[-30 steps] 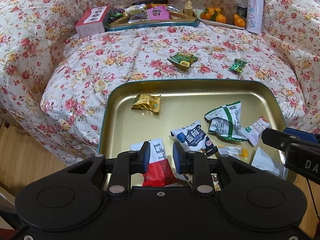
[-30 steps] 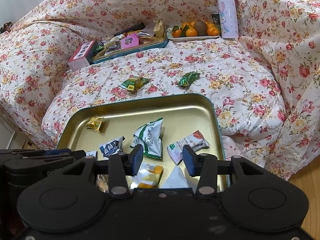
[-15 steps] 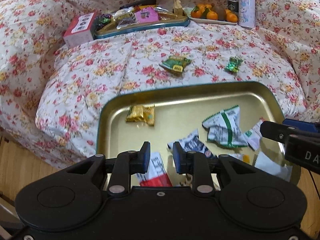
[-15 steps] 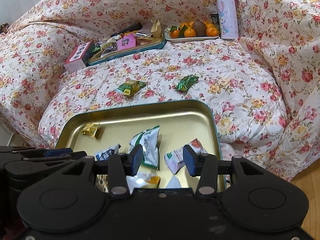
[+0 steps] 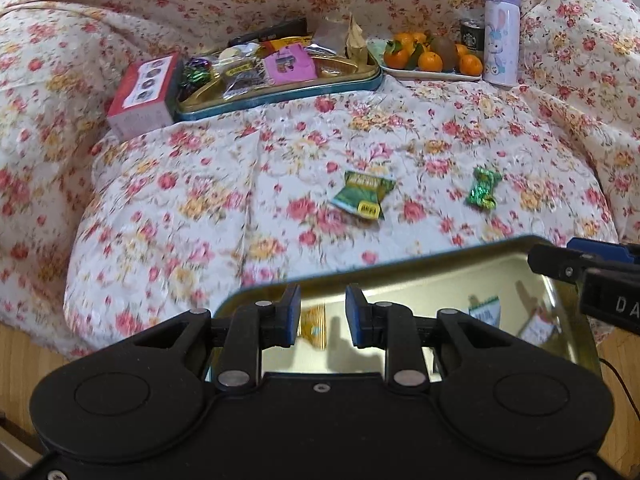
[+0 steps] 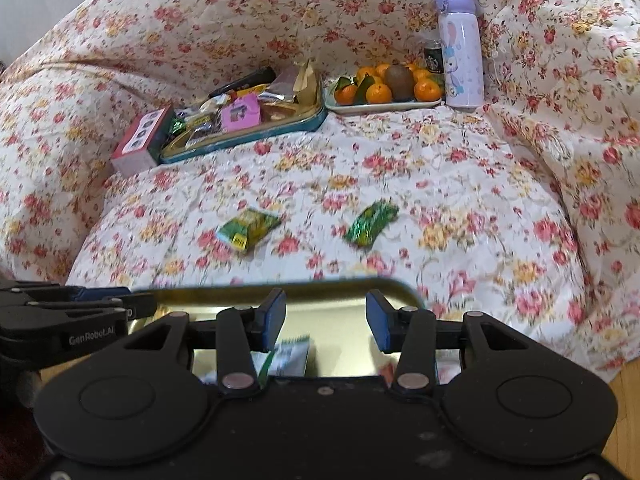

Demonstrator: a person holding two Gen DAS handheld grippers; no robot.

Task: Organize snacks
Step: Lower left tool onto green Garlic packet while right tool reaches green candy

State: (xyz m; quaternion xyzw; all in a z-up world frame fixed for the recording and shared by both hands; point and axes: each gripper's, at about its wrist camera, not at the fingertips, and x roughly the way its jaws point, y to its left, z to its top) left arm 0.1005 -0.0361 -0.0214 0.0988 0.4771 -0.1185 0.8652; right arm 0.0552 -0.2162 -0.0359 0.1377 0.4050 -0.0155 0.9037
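A gold metal tray (image 5: pixel 440 272) (image 6: pixel 328 296) with several snack packets lies at the sofa's front edge, mostly hidden under both grippers. A gold packet (image 5: pixel 314 326) and a green-white packet (image 6: pixel 290 356) show in it. Two green snack packets lie on the floral cover beyond it: a flat one (image 5: pixel 362 196) (image 6: pixel 248 228) and a twisted one (image 5: pixel 482 188) (image 6: pixel 370 224). My left gripper (image 5: pixel 322 316) is open with a narrow gap and empty. My right gripper (image 6: pixel 326 318) is open wider and empty.
At the back of the sofa sit a second tray of snacks (image 5: pixel 280 76) (image 6: pixel 244 120), a red-white box (image 5: pixel 142 96), a plate of oranges (image 5: pixel 430 58) (image 6: pixel 384 88), a small can (image 6: pixel 434 56) and a purple bottle (image 5: pixel 500 32) (image 6: pixel 460 48). Wooden floor lies below.
Both grippers have tilted up and drawn back, so the near tray has dropped low in both views and more of the sofa shows. Both stay open and empty.
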